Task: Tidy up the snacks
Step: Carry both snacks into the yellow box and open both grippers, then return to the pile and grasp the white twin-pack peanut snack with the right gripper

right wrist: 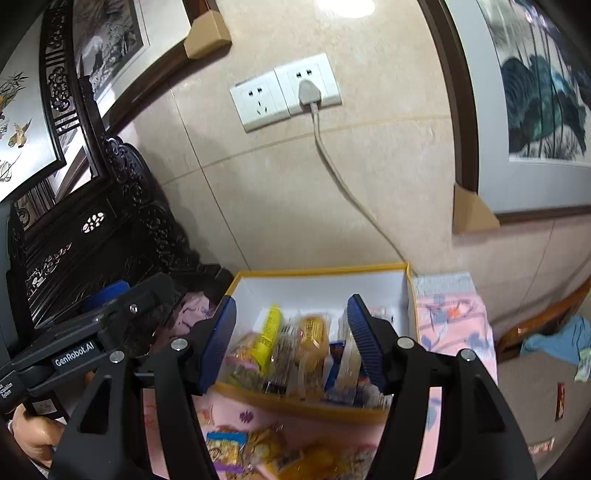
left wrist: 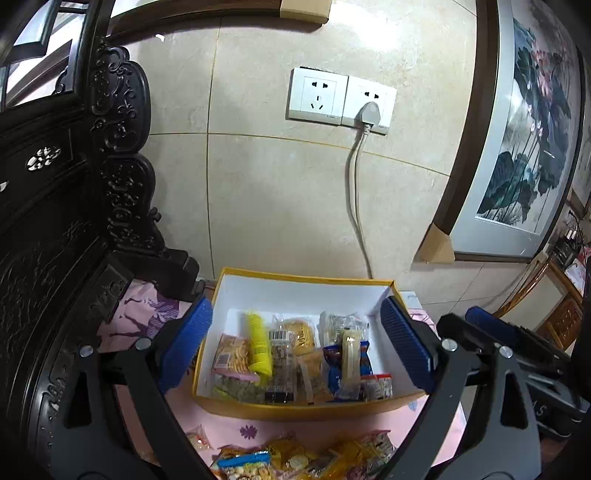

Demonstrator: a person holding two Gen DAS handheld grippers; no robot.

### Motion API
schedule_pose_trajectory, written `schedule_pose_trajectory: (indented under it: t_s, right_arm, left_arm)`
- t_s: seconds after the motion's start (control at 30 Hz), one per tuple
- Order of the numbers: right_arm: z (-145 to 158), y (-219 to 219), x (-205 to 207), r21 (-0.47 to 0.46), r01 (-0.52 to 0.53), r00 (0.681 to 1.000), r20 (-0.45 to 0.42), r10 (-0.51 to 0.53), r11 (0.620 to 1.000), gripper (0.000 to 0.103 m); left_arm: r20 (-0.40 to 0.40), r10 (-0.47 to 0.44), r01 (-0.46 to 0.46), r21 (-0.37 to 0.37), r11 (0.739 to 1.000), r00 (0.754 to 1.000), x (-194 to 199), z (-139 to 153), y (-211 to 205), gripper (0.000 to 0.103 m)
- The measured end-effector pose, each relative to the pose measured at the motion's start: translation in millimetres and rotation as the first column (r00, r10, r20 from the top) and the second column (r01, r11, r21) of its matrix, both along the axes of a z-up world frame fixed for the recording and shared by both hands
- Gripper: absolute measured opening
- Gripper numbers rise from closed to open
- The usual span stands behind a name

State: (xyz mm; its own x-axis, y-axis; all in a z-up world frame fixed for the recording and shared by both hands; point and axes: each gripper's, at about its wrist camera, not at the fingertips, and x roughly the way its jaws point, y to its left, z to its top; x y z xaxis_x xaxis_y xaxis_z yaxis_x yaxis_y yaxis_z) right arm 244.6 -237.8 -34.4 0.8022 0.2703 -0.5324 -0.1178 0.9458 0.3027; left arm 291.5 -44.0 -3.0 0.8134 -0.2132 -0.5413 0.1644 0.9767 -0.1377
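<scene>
Both views are evenly and brightly lit from overhead. A blown-out glare patch is seen on the glossy wall tiles (left wrist: 384, 33) near the top of each frame, and softer reflections are carried by the glass of the framed painting (left wrist: 524, 122). The carved dark furniture (left wrist: 55, 221) is left in deep shadow with little detail. Strong fisheye bending and black vignetting are shown at the edges. The left wrist view is sharp; the right wrist view is smeared by motion blur, most clearly over the snack packets (right wrist: 291, 354) in the box (right wrist: 321, 291)
</scene>
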Motion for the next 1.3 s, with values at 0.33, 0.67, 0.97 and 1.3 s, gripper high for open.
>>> schedule_pose_trajectory:
  t_s: [0.33, 0.67, 0.97, 1.3]
  right_arm:
    - [-9, -5, -47, 0.021, 0.103, 0.994, -0.048, -0.102, 0.994, 0.102]
    - [-100, -25, -109, 0.05, 0.084, 0.952, -0.301, -0.065, 0.995, 0.102]
    - [-167, -46, -155, 0.216, 0.154, 0.941, -0.33, -0.076, 0.964, 0.102]
    - [-199, -19, -104, -0.16, -0.027, 0.892, -0.449, -0.048, 0.987, 0.102]
  left_arm:
    - [-0.024, 0.003, -0.002, 0.049, 0.999, 1.0, -34, -3, -2, 0.096]
    - [-0.136, 0.049, -0.048, 0.011, 0.999, 0.989, -100, -58, 35, 0.099]
    - [-0.263, 0.084, -0.074, 0.046, 0.996, 0.961, -162, -128, 70, 0.099]
    - [-0.328, 0.103, -0.109, 0.0, 0.994, 0.939, -176, -149, 91, 0.099]
